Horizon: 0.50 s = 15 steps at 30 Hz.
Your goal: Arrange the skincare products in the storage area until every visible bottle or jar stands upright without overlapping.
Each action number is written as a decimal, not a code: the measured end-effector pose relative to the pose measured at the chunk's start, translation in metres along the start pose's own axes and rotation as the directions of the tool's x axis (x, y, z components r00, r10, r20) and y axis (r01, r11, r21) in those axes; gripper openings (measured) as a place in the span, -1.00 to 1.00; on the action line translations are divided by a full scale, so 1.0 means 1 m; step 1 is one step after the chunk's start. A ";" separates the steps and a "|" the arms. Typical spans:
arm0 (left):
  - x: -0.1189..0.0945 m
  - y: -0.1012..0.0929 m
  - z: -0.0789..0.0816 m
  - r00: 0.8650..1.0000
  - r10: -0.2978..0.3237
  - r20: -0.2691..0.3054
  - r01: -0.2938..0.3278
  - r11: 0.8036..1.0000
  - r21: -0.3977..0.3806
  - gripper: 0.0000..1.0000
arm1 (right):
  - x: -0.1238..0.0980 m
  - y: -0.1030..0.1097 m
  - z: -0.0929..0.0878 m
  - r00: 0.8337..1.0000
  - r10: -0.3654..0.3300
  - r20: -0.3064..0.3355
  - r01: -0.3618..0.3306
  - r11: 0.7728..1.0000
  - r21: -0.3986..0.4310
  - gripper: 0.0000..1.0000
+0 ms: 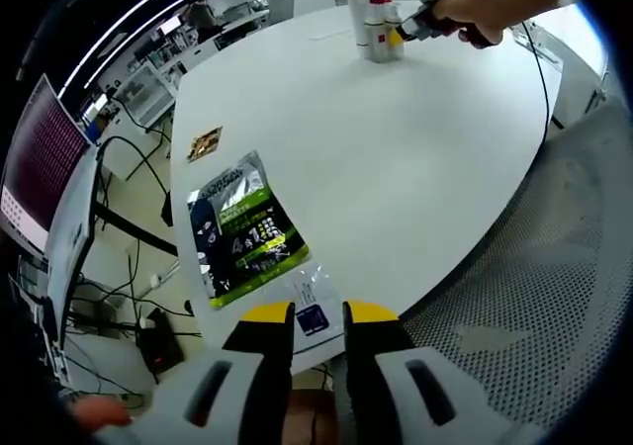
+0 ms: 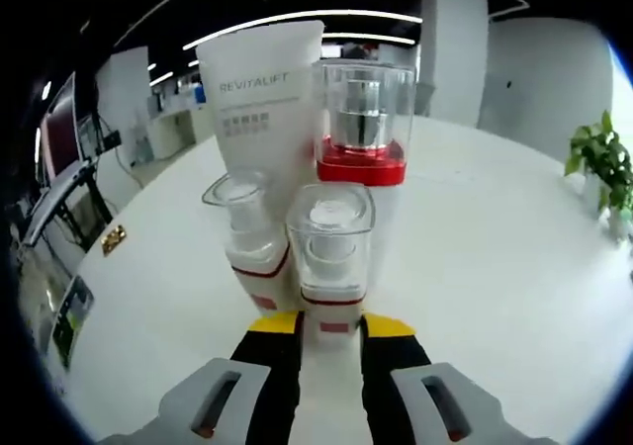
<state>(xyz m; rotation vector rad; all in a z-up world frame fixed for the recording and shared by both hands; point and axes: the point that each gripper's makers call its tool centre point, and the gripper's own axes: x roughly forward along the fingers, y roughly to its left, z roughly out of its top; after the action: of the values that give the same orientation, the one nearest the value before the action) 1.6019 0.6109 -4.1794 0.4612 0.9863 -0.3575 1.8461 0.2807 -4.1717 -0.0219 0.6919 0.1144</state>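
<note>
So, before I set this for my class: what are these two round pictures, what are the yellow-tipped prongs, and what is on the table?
There is no robot here. A person holds a hand tool with two jaws in each hand, and each tool carries a wide-angle camera looking along its jaws.

In the left gripper view, the left gripper hangs over the near edge of a white table, jaws slightly apart, holding nothing. Below it lie a green and black packet and a small gold item. Far across the table the person's hand works the other tool at a cluster of bottles.

The right gripper view shows that cluster close up: a white tube, a red-collared bottle and two clear-capped bottles, all upright. The right gripper has its jaws either side of the nearer small bottle; whether they squeeze it is unclear.
</note>
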 end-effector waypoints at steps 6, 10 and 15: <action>-0.002 0.001 0.005 0.999 -0.001 0.033 0.002 1.000 -0.026 -0.71 | -0.039 0.025 -0.030 0.998 0.061 -0.033 -0.060 0.997 0.039 -0.36; -0.004 0.002 0.012 0.997 -0.005 0.078 0.010 0.998 -0.063 -0.66 | -0.062 0.058 -0.049 0.988 0.146 -0.051 -0.144 0.988 0.056 -0.30; -0.008 0.003 0.019 0.991 -0.012 0.131 0.029 0.991 -0.130 -0.63 | -0.075 0.107 -0.068 0.949 0.304 -0.084 -0.303 0.953 0.016 -0.16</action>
<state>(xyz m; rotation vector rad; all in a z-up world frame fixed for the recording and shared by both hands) 1.6132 0.6038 -4.1632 0.3039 0.8824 -0.3341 1.7334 0.3760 -4.1744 0.0840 0.7780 0.4105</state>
